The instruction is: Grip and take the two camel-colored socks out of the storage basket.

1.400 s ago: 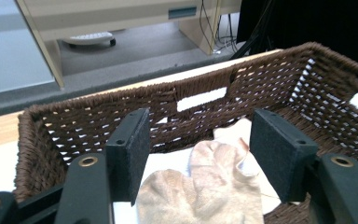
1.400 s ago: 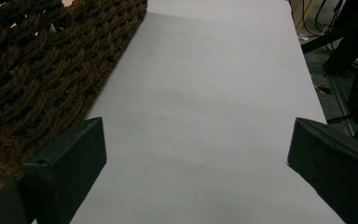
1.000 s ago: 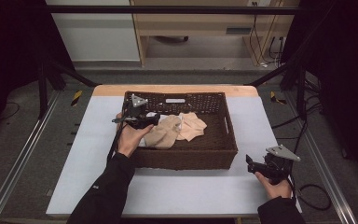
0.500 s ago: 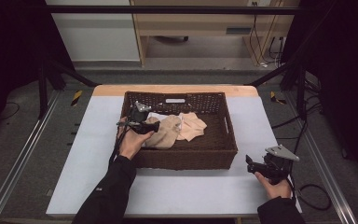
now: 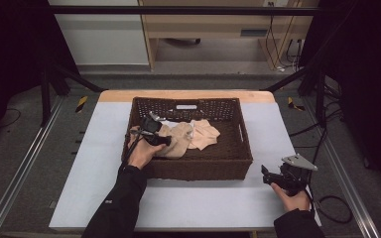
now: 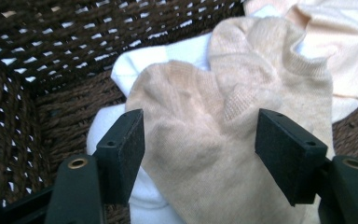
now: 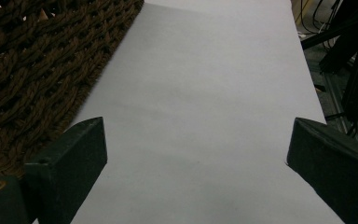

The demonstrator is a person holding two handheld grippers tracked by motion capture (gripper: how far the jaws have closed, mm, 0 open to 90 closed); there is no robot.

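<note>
Left gripper (image 5: 166, 141) is down inside the woven basket (image 5: 193, 168), at its left end, and its jaws have just been opening; in the left gripper view they stand wide, one on each side of the beige sock (image 6: 223, 154), not pressing it yet. That sock lies on top of a white sock (image 6: 121, 126), crumpled over it, with a paler peach sock (image 6: 345, 51) just beyond, toward the basket's far right; all three sit in a loose heap on the basket floor, left of centre.

Right gripper (image 5: 273, 176) rests on the grey table (image 5: 99, 163) near the basket's near right corner, jaws spread wide with nothing between them; no help from that side at present.

Now the risks, as I judge them; the socks overlap, so a deep bite could pinch the white one along with the beige and lift a pair instead of one; a shallow bite on that loose fold could slip free as it comes up; and the basket's left wall (image 6: 9, 121) is close beside the near jaw, so a drift that way could snag the weave and drag the basket across the table.
</note>
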